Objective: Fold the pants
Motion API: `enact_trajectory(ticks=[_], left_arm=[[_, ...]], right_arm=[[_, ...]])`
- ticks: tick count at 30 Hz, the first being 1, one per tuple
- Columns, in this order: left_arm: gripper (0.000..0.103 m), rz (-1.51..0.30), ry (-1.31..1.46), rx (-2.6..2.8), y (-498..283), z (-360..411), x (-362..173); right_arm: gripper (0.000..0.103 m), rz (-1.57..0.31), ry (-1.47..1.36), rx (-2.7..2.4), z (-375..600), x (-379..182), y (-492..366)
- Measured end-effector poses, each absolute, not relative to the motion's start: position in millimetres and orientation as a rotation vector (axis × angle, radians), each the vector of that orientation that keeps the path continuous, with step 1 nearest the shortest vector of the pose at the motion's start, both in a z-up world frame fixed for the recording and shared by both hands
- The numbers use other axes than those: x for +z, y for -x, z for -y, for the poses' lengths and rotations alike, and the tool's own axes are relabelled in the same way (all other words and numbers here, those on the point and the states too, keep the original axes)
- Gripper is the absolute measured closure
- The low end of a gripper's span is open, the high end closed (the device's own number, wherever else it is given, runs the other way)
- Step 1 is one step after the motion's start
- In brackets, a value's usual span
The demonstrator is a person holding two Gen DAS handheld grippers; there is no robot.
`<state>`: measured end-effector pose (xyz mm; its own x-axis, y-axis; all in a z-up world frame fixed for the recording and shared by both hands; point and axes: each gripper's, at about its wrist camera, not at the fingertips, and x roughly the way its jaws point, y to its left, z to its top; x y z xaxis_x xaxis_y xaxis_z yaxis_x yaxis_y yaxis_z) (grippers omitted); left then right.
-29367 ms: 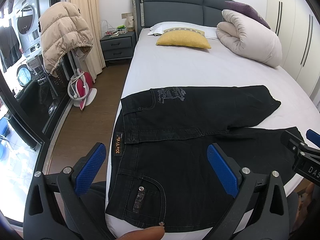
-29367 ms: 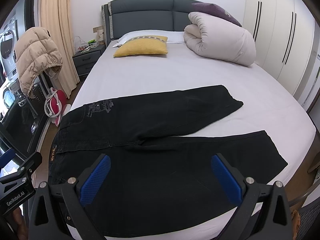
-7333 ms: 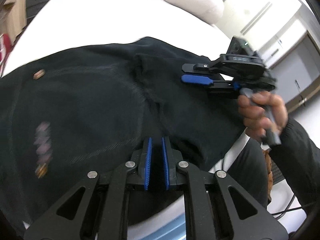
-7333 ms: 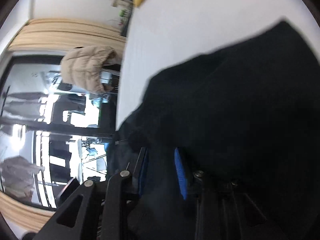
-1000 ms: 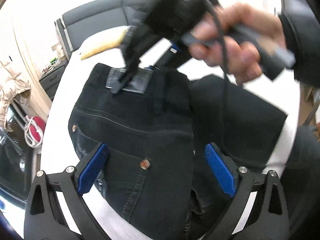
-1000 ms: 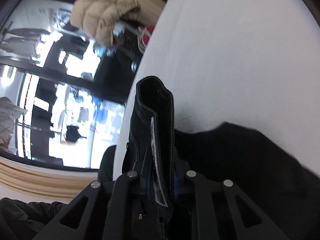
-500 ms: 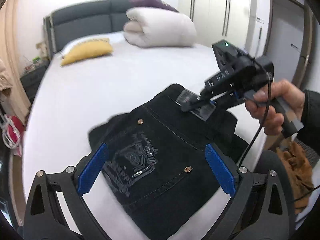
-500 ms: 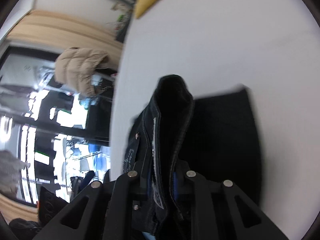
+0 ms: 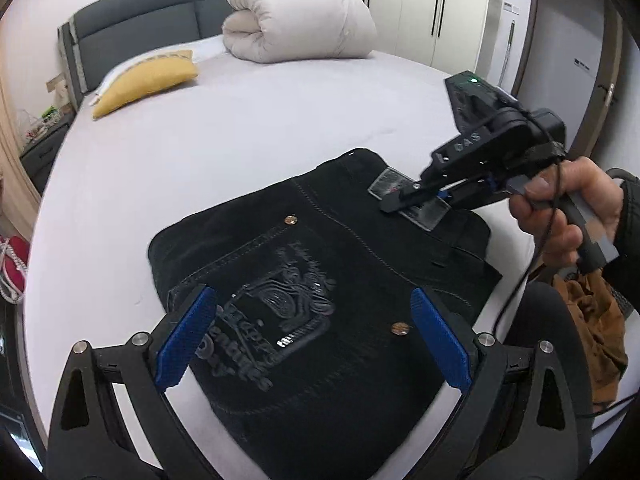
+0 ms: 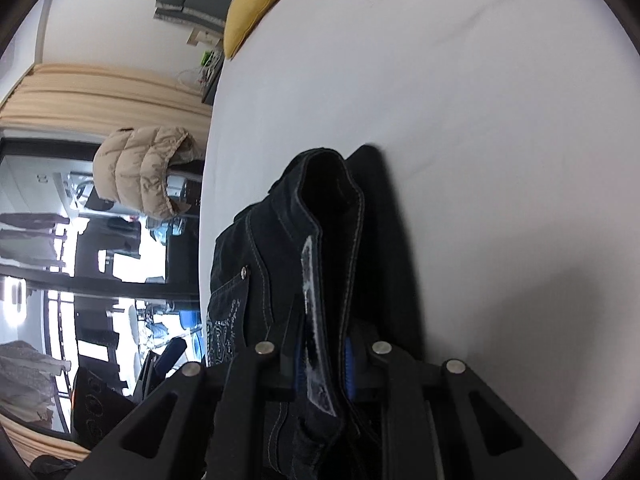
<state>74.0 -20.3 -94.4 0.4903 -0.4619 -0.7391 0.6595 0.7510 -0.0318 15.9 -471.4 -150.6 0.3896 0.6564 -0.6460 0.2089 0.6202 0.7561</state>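
In the left wrist view, the black pants (image 9: 320, 280) lie folded into a compact bundle on the white bed (image 9: 240, 132), near its front edge, with a printed back pocket facing up. The left gripper (image 9: 312, 334) hovers over the pocket with its blue fingers (image 9: 186, 334) spread wide, holding nothing. The right gripper (image 9: 424, 200), held in the person's right hand (image 9: 568, 216), has its fingers pressed together on the waistband by the pale label. A yellow pillow (image 9: 148, 80) and a rolled duvet (image 9: 296, 24) sit near the headboard.

In the right wrist view, the right gripper (image 10: 324, 360) pinches the waistband of the pants (image 10: 288, 264), which loops up between the nearly closed fingers (image 10: 349, 364). A beige jacket (image 10: 140, 172) hangs beside the bed (image 10: 460, 100).
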Motion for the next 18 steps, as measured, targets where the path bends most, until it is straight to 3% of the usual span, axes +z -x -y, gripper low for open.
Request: enact_trajectory(ticks=[5,18], left_arm=[[0.004,-0.971,-0.275,-0.739,-106.2,45.6,-135.5],[0.005,-0.956,-0.289,-0.719,-108.2,44.5,-151.9]], right_arm=[[0.085,-1.188,-0.910,0.338,482.6,-165.8,-9.5],[0.082,-1.151,-0.914,0.360,484.1,-169.1,6.3]])
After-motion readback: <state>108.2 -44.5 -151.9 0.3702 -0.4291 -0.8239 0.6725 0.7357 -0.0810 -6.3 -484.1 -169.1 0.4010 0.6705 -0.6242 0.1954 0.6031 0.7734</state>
